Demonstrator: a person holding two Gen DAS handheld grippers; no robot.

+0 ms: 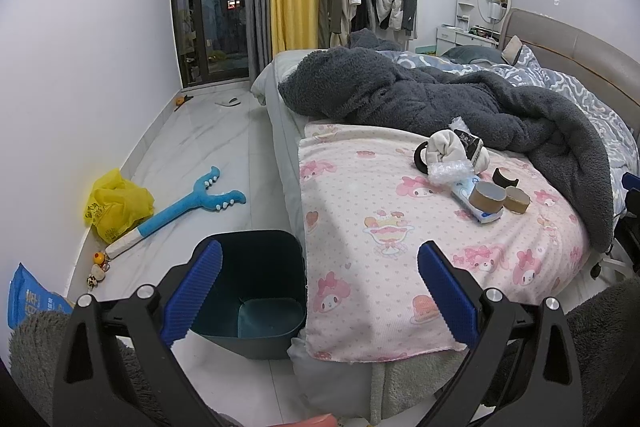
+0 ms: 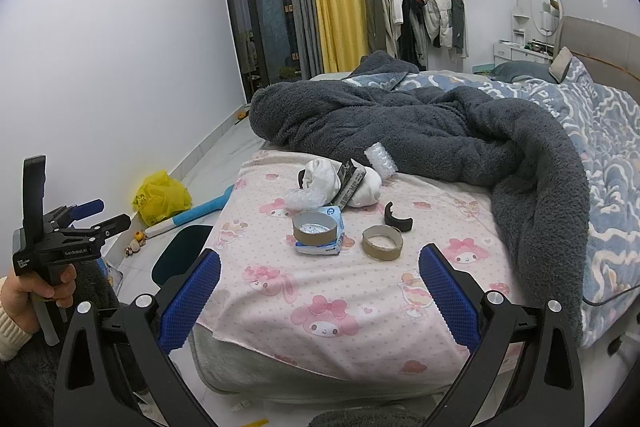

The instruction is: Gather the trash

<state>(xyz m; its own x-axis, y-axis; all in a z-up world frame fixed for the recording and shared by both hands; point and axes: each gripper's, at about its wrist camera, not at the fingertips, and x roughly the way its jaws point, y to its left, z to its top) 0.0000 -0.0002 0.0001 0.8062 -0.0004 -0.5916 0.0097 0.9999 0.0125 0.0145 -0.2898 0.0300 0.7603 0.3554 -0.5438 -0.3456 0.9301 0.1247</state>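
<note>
The trash lies in a cluster on the pink printed cloth (image 2: 320, 307) at the foot of the bed: two cardboard tape rolls (image 2: 315, 227) (image 2: 382, 242), a blue tissue pack (image 2: 320, 249), bubble wrap (image 2: 306, 197), a black curved piece (image 2: 398, 221) and a black packet (image 2: 352, 179) on white cloth bundles (image 2: 320, 173). A dark teal bin (image 1: 248, 237) stands on the floor against the bed. My left gripper (image 1: 320, 255) is open above the bin and the bed's corner. My right gripper (image 2: 320, 257) is open short of the rolls, holding nothing.
A grey fleece blanket (image 2: 400, 123) is heaped behind the trash. On the floor by the left wall lie a yellow plastic bag (image 1: 118, 203), a blue toy (image 1: 192, 203), small figures (image 1: 98, 267) and a blue packet (image 1: 28, 295). A hand (image 2: 24, 293) holds the left gripper.
</note>
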